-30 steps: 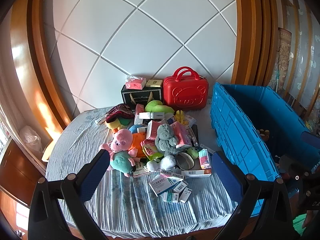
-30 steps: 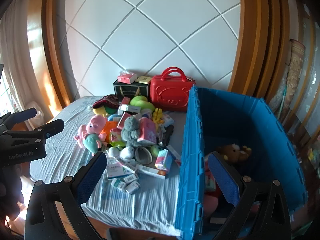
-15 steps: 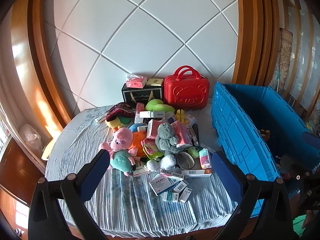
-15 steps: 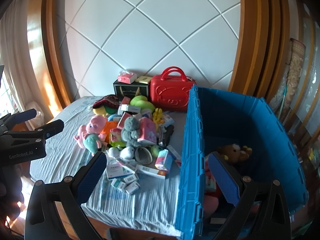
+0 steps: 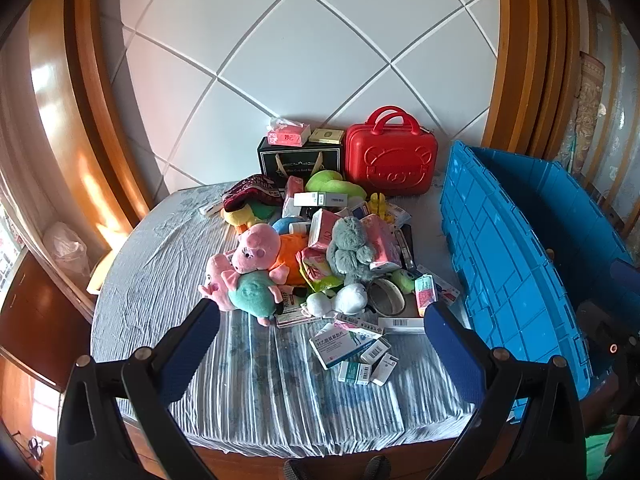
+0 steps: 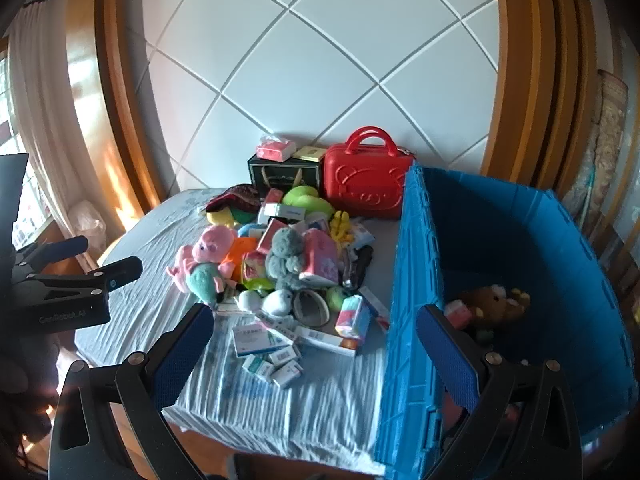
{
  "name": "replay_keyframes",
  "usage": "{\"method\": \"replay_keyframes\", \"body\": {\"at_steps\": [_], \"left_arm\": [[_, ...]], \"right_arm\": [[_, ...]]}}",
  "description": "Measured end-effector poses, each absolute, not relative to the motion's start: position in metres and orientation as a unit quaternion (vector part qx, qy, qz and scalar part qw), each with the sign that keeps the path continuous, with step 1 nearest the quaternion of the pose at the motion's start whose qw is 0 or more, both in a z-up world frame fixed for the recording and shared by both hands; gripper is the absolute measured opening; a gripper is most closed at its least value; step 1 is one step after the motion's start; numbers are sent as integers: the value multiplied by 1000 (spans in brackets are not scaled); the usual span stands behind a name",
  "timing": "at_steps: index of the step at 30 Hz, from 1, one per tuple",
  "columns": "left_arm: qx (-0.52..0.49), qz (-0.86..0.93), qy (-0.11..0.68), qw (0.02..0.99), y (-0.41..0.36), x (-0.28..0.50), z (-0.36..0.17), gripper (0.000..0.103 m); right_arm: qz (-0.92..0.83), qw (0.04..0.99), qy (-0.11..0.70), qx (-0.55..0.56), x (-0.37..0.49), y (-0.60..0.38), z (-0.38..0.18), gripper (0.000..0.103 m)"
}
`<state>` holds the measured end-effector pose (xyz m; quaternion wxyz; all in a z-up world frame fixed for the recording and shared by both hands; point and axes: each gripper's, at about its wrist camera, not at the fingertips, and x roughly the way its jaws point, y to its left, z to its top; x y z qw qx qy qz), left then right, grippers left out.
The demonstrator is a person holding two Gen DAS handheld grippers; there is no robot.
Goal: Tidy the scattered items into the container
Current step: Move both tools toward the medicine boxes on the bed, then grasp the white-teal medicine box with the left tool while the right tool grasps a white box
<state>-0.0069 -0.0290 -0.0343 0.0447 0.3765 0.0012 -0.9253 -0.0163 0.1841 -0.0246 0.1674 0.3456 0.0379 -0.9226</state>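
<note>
- Left tongs (image 5: 320, 344) and right tongs (image 6: 314, 344) both spread wide, empty.
- Pile on bed (image 5: 160, 280), beside blue crate (image 6: 520, 240).
- Pig toy (image 5: 256, 252): judged soft, light; pinch belly.
- Small boxes (image 5: 352, 356): judged light, crushable; grip flat sides.

We see the right gripper (image 6: 314, 330), jaws wide apart and empty, above the striped cloth (image 6: 328, 404); at three o'clock the blue crate (image 6: 416, 272) holds a brown plush bear (image 6: 492, 304); toys and boxes (image 6: 276, 264) piled at twelve
</note>
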Motion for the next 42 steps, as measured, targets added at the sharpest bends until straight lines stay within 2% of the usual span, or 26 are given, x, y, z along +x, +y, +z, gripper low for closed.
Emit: {"method": "replay_keyframes", "body": {"at_steps": [13,21,26,35,42], "left_arm": [[399,-914,8,70,-37,-11,-58,103],[462,-882,50,75,-74,-18,-131,103],[501,-863,55,31,-87,-29,-198,103],[550,-833,39,-33,-55,-70,-322,103],[564,-823,32,-56,-25,-104,-385,102]], "right_arm": [[-912,192,48,359,-24,178,-40,103],[-895,243,90,363,-21,139,-79,103],[-882,251,115,381,-22,112,-133,103],[-843,183,116,493,-49,118,-281,103],[-834,139,109,523,-62,124,-332,103]]}}
